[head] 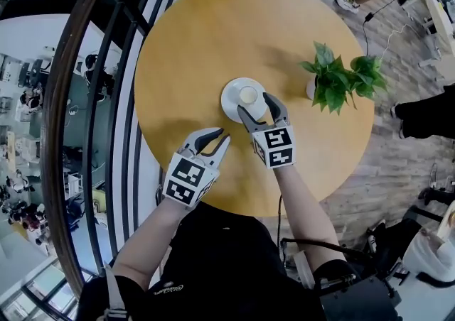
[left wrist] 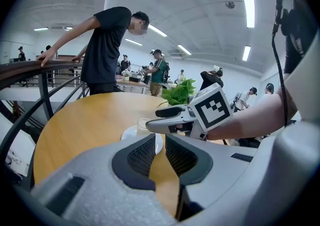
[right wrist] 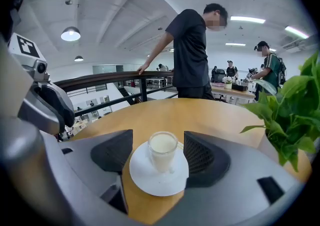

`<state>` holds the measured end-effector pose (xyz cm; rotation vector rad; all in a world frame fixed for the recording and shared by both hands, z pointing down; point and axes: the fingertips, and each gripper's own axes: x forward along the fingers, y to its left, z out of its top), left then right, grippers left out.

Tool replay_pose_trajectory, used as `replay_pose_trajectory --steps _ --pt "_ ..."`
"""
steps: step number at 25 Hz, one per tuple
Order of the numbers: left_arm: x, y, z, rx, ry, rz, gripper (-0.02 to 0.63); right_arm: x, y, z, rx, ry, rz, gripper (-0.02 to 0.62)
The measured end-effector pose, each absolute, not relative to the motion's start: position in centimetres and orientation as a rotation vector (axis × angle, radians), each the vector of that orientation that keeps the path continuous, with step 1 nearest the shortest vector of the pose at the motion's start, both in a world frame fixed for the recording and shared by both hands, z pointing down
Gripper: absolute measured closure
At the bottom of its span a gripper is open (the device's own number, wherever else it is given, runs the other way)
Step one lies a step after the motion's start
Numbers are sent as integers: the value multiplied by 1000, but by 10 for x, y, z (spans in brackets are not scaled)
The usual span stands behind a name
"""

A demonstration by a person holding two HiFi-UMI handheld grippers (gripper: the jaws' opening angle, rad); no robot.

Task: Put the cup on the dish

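- Head view: left gripper [head: 215, 143] level over the round wooden bench [head: 192, 42], near its edge. Right gripper [head: 257, 110] reaches to the white dish [head: 229, 99]. Leafy plant [head: 340, 78] to its right.
- Left gripper view: dark ribbed fingers [left wrist: 142, 157] narrowly apart, nothing between.
- Right gripper view: fingers wide apart, flanking but clear of a glass cup [right wrist: 163, 150] of milky liquid, upright on the dish.

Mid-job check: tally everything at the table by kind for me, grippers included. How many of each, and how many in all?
Cup: 1
Dish: 1
Potted plant: 1
Grippers: 2, the left gripper and the right gripper
Total: 5
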<state>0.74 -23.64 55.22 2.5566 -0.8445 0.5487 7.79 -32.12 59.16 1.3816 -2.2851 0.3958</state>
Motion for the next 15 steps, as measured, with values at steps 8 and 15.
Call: replay_pose_trajectory --steps 8,15 --pt "12 -241 507 2611 -907 469 540 85 -293 525 1447 -2385 370 371" --pt "15 -239 469 2689 -950 435 540 88 -267 464 1475 -2490 307 397"
